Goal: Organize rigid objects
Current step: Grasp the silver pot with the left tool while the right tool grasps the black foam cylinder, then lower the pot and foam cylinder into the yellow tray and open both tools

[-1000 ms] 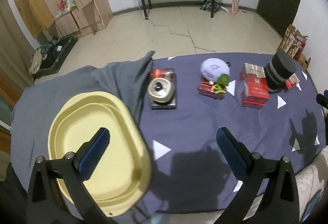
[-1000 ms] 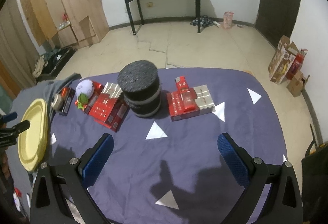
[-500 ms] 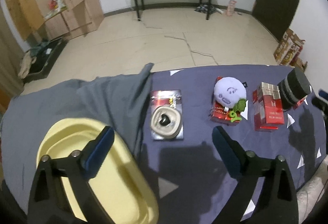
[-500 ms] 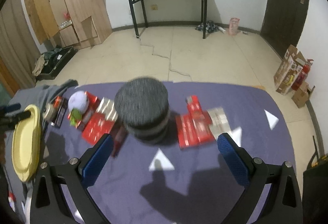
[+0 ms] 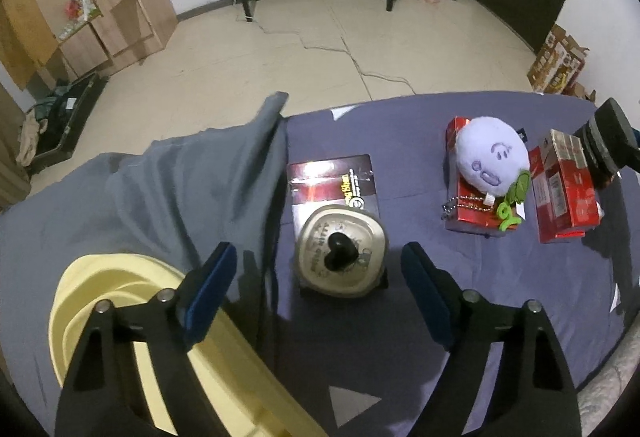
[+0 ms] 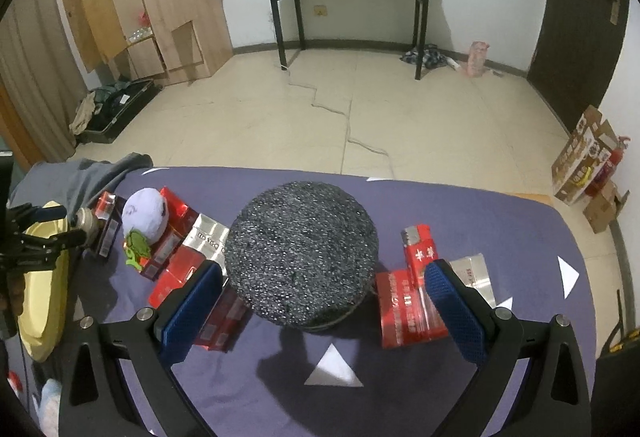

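Both grippers have dropped closer. The left gripper, jaws closing and touching nothing yet, straddles the beige tape measure on a dark box. The right gripper, wide open and empty, frames the black foam cylinder. Next, I'd say: pinch and carry to the yellow tray.

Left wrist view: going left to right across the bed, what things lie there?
Yellow tray → grey cloth → round tin on a dark box → purple plush → red carton → black foam cylinder.

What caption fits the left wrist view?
Left gripper, jaws closing with nothing pressed yet, lined up on a round beige tin atop a dark flat box, yellow tray alongside.
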A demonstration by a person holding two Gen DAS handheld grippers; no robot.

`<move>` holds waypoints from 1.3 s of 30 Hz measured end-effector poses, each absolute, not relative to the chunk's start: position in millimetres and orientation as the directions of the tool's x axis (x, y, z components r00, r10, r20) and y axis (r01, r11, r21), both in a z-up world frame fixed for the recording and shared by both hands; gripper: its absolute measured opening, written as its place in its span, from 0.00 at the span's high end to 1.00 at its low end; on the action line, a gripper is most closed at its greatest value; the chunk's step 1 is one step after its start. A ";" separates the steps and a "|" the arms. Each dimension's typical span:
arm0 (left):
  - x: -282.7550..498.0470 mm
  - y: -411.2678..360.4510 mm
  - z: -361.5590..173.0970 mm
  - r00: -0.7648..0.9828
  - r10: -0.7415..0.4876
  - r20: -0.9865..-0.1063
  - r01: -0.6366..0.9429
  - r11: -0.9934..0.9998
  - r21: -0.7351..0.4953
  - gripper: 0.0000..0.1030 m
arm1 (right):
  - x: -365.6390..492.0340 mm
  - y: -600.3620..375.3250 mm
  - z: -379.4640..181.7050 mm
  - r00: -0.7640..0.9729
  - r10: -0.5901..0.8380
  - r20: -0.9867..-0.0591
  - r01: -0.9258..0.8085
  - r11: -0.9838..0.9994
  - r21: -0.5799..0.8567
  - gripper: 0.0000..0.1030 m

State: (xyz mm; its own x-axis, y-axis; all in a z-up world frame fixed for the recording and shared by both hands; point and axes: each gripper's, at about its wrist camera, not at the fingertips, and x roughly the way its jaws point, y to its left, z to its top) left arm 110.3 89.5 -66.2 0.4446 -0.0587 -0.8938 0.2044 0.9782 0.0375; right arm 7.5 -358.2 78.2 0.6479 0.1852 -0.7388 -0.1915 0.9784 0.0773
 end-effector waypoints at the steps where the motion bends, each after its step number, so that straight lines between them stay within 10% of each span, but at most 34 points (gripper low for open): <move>1: 111.6 87.5 -68.0 0.443 -0.062 -0.894 0.209 0.977 0.036 0.30 | 8.4 -356.3 77.2 0.650 0.187 -0.737 -0.198 0.977 0.074 0.00; 5: 114.3 84.2 -73.6 0.430 -0.085 -0.899 0.233 0.972 0.019 0.50 | 8.4 -351.7 76.1 0.667 0.181 -0.723 -0.198 0.978 0.062 0.09; 8: 115.6 83.0 -72.4 0.428 -0.099 -0.898 0.233 0.972 0.004 0.51 | 5.4 -347.8 76.8 0.683 0.169 -0.711 -0.194 0.980 0.046 0.35; 24: 52.5 169.7 14.9 0.542 -0.060 -0.838 0.090 0.996 -0.013 0.51 | -93.5 -241.4 137.4 0.664 0.488 -0.567 -0.611 0.791 -0.035 0.36; 39: 23.1 303.5 -65.1 0.422 0.046 -0.906 -0.189 0.981 -0.038 0.51 | -148.8 67.3 29.2 0.300 0.585 -0.753 -0.899 0.437 -0.018 0.37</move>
